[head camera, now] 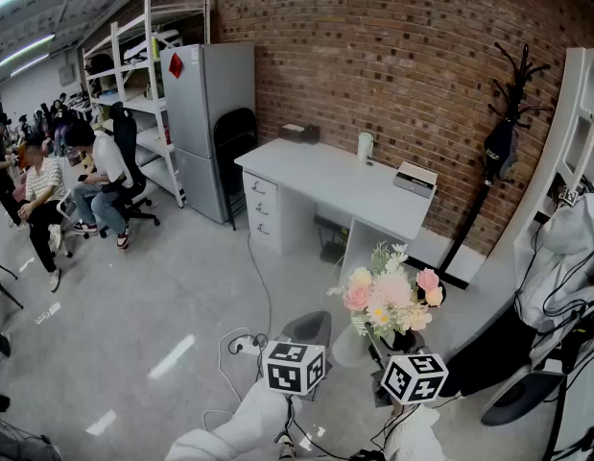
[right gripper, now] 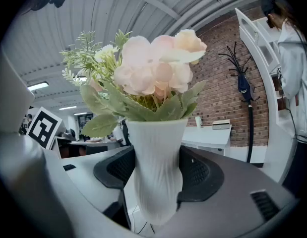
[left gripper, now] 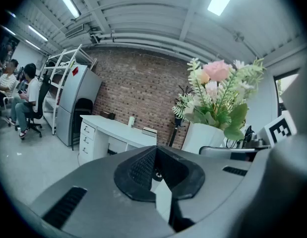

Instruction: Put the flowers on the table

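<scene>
A bunch of pink and cream flowers (head camera: 392,296) with green leaves stands in a ribbed white vase (right gripper: 155,167). My right gripper (right gripper: 158,170) is shut on the vase, its black pads (right gripper: 200,175) pressing on the body from both sides. In the head view it is held low at the right (head camera: 400,342), well short of the white table (head camera: 325,176) against the brick wall. My left gripper (left gripper: 155,170) is shut with nothing in it, just left of the vase (left gripper: 205,135); in the head view the left gripper (head camera: 308,329) sits beside the flowers.
On the table stand a white cup (head camera: 365,146), a dark box (head camera: 298,133) and a flat device (head camera: 415,179). A grey fridge (head camera: 210,123), a black chair (head camera: 234,142) and shelves (head camera: 133,84) stand left of the table. Seated people (head camera: 95,185) are at the far left. A coat rack (head camera: 498,152) is at the right; cables (head camera: 241,346) lie on the floor.
</scene>
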Tool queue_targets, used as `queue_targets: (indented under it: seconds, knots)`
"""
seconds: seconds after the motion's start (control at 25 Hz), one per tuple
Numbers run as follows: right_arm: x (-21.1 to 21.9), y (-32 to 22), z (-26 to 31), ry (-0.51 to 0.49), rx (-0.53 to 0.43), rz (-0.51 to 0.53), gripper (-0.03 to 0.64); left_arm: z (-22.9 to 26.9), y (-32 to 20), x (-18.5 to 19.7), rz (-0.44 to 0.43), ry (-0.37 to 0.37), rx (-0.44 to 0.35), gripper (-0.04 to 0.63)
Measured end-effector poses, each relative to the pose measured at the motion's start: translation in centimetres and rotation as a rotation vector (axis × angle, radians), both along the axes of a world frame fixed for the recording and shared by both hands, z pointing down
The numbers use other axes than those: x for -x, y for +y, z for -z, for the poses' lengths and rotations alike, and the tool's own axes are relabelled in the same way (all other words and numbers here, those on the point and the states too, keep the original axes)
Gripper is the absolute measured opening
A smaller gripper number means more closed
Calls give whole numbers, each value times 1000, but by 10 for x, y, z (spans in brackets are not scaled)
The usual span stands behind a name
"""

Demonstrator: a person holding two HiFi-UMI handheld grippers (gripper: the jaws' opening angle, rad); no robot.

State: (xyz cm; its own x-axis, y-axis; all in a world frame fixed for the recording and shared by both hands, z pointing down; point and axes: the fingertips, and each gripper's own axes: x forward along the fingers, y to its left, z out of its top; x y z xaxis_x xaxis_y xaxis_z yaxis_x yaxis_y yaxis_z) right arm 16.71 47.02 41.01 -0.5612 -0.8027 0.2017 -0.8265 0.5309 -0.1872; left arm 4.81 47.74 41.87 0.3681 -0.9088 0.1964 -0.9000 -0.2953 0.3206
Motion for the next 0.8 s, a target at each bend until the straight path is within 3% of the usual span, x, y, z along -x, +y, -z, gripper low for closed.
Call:
queue_targets:
  seconds: [0.28,0.56,0.8]
  knots:
    - [6,-16,-1,3,2,9,258,2,-18,1,-1,3,-9,6]
    - [3,-34,25,-1,49,25,258,28,-35,-2,11,24,29,6]
    - [31,-41,-11,0,49,20,258,-8,-44,26,-5,26,20,6]
